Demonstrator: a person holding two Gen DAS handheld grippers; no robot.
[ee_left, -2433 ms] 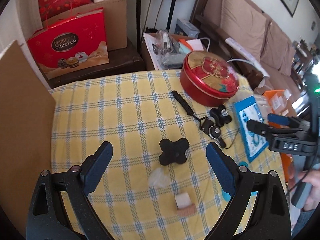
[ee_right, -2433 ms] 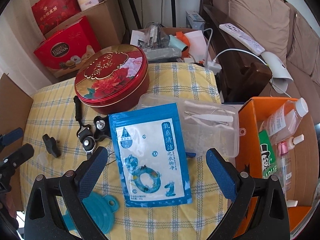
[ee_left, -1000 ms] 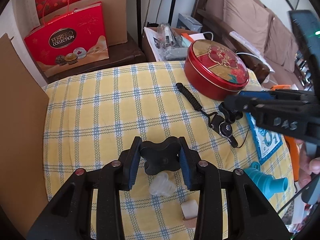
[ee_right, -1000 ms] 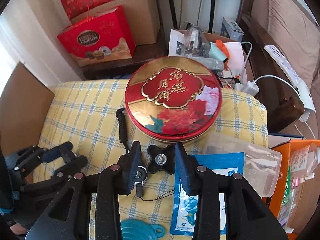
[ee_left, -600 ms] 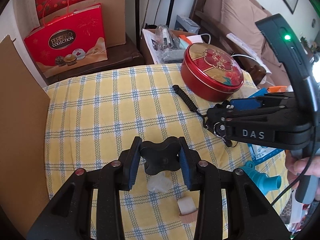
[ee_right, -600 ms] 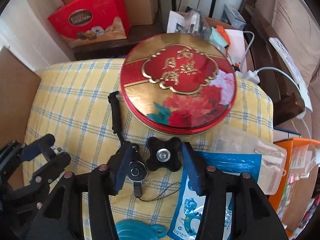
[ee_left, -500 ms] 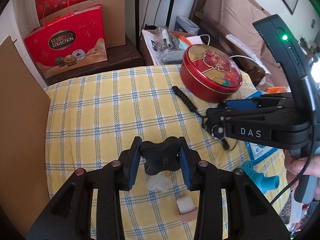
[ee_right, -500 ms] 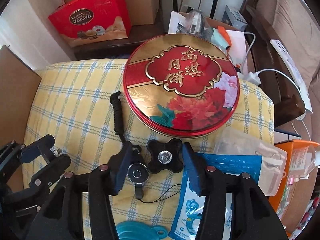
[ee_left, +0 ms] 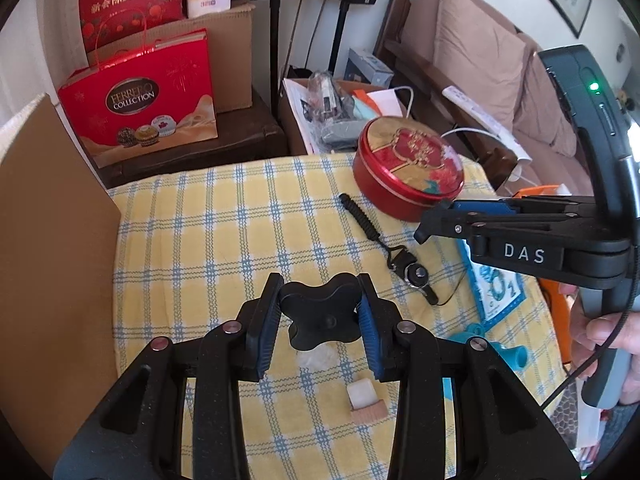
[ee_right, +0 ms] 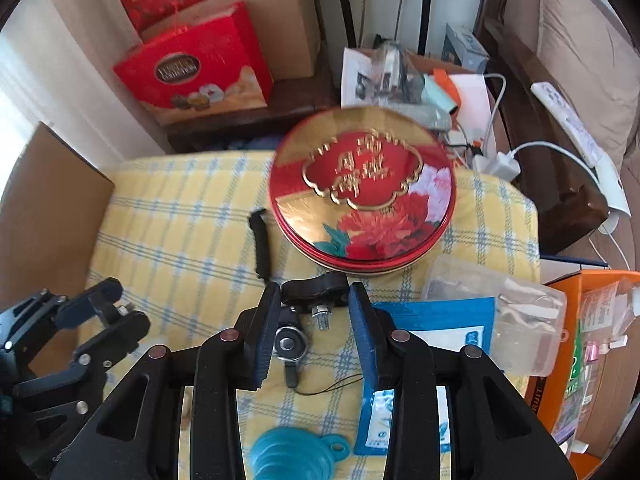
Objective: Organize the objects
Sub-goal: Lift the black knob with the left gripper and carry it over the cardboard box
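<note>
you've got a black star knob [ee_left: 322, 314] clamped in the left gripper [ee_left: 320, 312] and a second star knob [ee_right: 316, 289] in the right gripper [ee_right: 314, 304], whose jaws just closed on it. both sit lifted just above the checked tablecloth [ee_left: 192, 240]. next you need a drop spot, probably the red tin [ee_right: 362, 192], lid still on.

A red Ferrero Collection gift bag [ee_left: 138, 108] is standing on a dark low bench [ee_left: 240, 148], leaning against a cardboard box [ee_left: 230, 60] that is carrying a red tea box [ee_left: 128, 0]. Two black stands [ee_left: 274, 40] are rising behind the bench. Brown sofa cushions [ee_left: 476, 52] are resting against the far wall, with a white power strip [ee_left: 480, 114] lying in front of them. A cardboard sheet [ee_left: 48, 240] is standing upright at the left.
</note>
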